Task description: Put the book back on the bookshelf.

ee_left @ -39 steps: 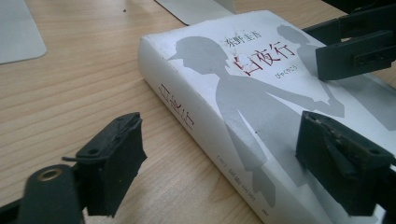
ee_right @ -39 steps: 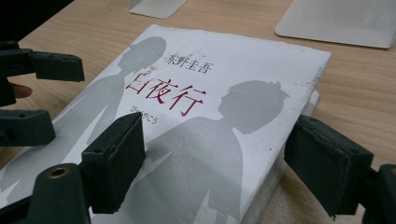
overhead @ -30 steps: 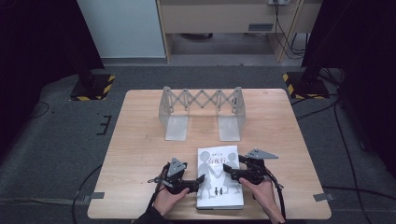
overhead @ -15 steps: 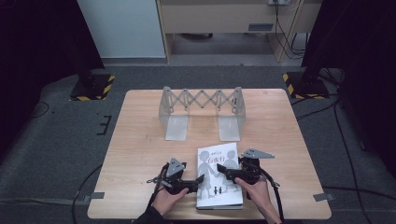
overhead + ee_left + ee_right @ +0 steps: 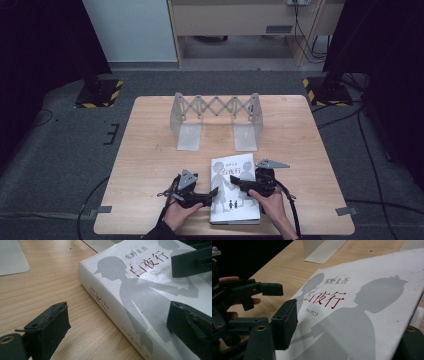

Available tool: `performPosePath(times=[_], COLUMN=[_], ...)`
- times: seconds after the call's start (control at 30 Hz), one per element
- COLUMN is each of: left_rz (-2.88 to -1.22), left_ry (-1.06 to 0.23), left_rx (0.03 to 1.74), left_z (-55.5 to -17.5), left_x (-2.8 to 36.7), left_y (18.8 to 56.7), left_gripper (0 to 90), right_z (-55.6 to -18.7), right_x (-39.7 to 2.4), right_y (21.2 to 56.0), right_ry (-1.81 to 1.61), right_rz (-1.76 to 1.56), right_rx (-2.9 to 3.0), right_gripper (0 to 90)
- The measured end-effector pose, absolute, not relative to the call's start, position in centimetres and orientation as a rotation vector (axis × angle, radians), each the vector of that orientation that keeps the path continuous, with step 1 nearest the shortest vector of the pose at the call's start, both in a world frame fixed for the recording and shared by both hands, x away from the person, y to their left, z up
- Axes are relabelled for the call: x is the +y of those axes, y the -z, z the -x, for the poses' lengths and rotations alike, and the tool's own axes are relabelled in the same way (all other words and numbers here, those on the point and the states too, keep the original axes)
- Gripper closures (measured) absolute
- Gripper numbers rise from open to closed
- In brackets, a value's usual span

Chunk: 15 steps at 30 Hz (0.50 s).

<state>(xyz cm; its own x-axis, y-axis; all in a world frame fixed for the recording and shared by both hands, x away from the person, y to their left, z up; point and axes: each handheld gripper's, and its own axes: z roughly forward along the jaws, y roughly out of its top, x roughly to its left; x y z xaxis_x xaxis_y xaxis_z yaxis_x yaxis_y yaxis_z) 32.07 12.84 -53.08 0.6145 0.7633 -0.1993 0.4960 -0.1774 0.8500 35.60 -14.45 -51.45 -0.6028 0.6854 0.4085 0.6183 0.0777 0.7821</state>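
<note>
The wooden table [image 5: 150, 150] carries an expandable metal book rack [image 5: 216, 116], which is set toward the far edge, roughly centred, its two flat foot plates laid toward the person so that a book can be stood between its ends. A white paperback book [image 5: 234, 200] is lain flat, cover up, close to the near edge and a little right of its middle, well apart from the rack; it is judged to be placed there so that both hands can reach it before it is carried to the rack. The left gripper [image 5: 212, 192] is held low at the book's left, spine-side edge, and its jaws have just been opening: in the left gripper view they are seen spread wide, one jaw over the bare wood and the other over the cover [image 5: 150, 297], with nothing pinched, apparently so that the thick spine can be straddled. The right gripper [image 5: 239, 184] is brought in from the book's right side with its jaws having just been closing; in the right gripper view the front cover [image 5: 372, 315] is seen raised at a slant between them, yet whether the pads actually press on it cannot be told. The cover is presumably being lifted to give a thin edge to grasp.
</note>
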Motion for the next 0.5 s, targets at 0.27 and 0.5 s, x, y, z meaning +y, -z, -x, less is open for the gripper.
performPosePath(times=[0.27, 0.5], left_rz=[-1.834, -1.822], left_ry=[-0.323, -0.303], left_rx=[0.998, 1.008], left_z=[-31.99, -32.04], left_x=[12.92, 13.15], left_y=[53.0, 52.94], left_gripper=[6.9, 10.9], right_z=[-35.79, -35.84], right_x=[-14.84, -15.11], right_y=[51.06, 50.62], right_ry=[-1.581, -1.627], right_rz=[-1.427, -1.484], right_rx=[2.253, 2.238], right_gripper=[49.0, 58.8])
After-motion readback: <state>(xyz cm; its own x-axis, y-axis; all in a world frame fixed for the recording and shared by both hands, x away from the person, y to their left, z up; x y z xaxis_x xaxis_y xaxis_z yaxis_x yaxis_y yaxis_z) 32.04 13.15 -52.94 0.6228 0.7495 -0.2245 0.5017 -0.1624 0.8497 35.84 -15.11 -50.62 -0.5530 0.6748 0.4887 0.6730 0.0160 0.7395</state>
